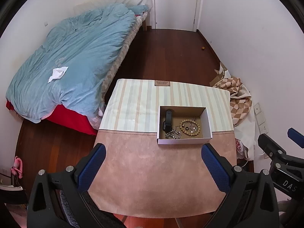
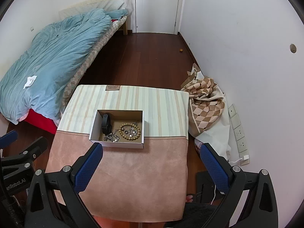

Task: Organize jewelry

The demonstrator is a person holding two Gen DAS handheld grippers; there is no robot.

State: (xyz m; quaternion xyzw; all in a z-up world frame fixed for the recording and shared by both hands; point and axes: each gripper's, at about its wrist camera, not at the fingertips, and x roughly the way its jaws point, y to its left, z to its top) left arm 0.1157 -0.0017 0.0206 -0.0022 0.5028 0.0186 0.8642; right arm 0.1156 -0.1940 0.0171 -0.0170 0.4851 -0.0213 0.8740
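A small white cardboard box (image 1: 182, 141) (image 2: 115, 144) sits on a table with a pink and striped cover (image 1: 152, 171) (image 2: 133, 171). Inside lie a black wristband (image 1: 167, 120) (image 2: 105, 123), a silver chain (image 1: 173, 134) (image 2: 111, 138), a wooden bead bracelet (image 1: 190, 127) (image 2: 130, 131) and a small ring (image 1: 186, 128) (image 2: 126, 132) within it. My left gripper (image 1: 153, 166) is open and empty, held above the table's near part. My right gripper (image 2: 152, 164) is open and empty, to the right of the box; it also shows in the left wrist view (image 1: 285, 148).
A bed with a blue duvet (image 1: 72, 57) (image 2: 47, 57) stands left of the table. A checkered cloth heap (image 1: 237, 98) (image 2: 205, 102) lies right of it by the wall. Wall sockets (image 2: 238, 131) and a charger cable are low on the right wall. A white door (image 2: 157, 5) is far back.
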